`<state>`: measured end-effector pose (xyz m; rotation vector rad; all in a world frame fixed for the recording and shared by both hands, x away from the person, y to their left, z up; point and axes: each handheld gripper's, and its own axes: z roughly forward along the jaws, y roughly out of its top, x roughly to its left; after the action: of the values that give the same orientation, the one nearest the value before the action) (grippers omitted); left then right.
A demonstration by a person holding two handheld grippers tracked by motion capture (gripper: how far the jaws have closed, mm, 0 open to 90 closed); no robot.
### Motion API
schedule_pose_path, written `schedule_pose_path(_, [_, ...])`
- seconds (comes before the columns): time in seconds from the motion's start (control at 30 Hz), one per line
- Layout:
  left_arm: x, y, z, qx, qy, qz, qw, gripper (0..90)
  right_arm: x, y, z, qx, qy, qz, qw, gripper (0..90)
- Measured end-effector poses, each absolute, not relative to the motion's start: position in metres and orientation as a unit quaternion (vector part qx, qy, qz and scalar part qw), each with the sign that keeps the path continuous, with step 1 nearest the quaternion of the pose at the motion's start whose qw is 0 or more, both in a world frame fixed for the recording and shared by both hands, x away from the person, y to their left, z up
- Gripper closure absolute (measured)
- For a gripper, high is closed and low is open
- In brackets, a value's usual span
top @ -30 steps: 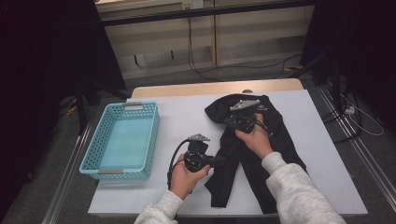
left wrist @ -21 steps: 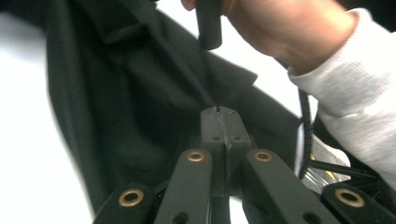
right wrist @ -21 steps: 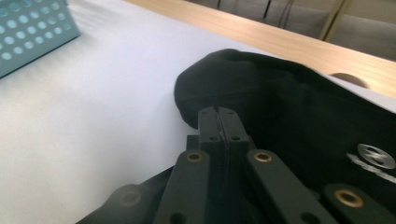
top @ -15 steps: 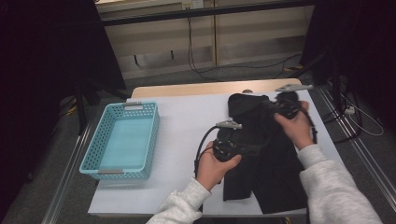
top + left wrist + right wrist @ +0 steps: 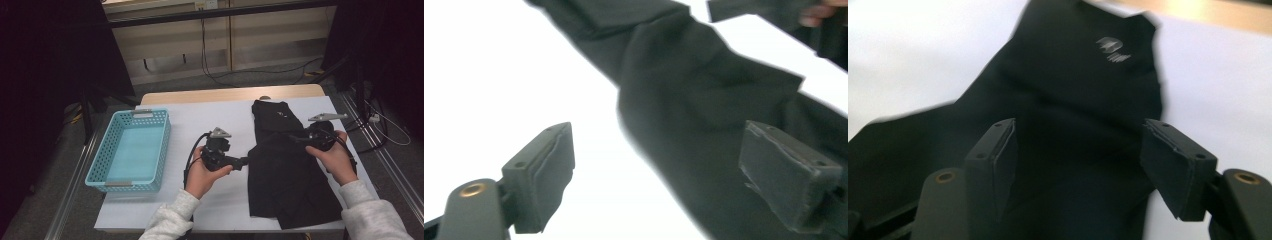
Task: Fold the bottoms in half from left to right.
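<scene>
- Our left gripper (image 5: 243,162) sits near the middle of the table (image 5: 200,120), its jaws spread wide and holding nothing; in the left gripper view (image 5: 656,175) one jaw is over bare white table and the other over black cloth.
- Our right gripper (image 5: 300,138) is near the right edge, jaws likewise apart and empty; the right gripper view (image 5: 1078,165) shows both jaws hanging above the cloth.
- The black garment (image 5: 285,170) lies flat on the right half of the table, running from near the far edge to the near edge, between our two grippers; a small pale mark shows near its far end (image 5: 1112,49).
- A blue basket (image 5: 131,150) stands by the left edge, well apart from the garment.
</scene>
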<state>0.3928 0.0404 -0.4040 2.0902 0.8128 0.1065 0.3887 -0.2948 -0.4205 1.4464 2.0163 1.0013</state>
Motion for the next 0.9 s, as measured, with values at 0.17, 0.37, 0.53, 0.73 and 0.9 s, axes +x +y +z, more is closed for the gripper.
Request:
schedule_pose_path(0.17, [0.396, 0.060, -0.414, 0.840, 0.335, 0.056, 0.424, 12.7, 0.369, -0.283, -0.428, 0.504, 0.748, 0.368, 0.224, 30.5])
schedule_pose_path(0.37, [0.401, 0.075, -0.425, 0.843, 0.345, 0.078, 0.404, 12.3, 0.348, -0.278, -0.441, 0.499, 0.758, 0.357, 0.221, 35.6])
schedule_pose_path(0.53, [0.401, 0.078, -0.428, 0.845, 0.347, 0.079, 0.400, 12.1, 0.330, -0.278, -0.448, 0.488, 0.767, 0.356, 0.216, 45.0])
schedule_pose_path(0.73, [0.400, 0.079, -0.428, 0.845, 0.346, 0.089, 0.399, 12.1, 0.313, -0.282, -0.453, 0.489, 0.770, 0.354, 0.208, 48.2])
schedule_pose_path(0.9, [0.400, 0.079, -0.430, 0.847, 0.348, 0.094, 0.392, 12.2, 0.299, -0.289, -0.450, 0.492, 0.765, 0.360, 0.208, 50.0])
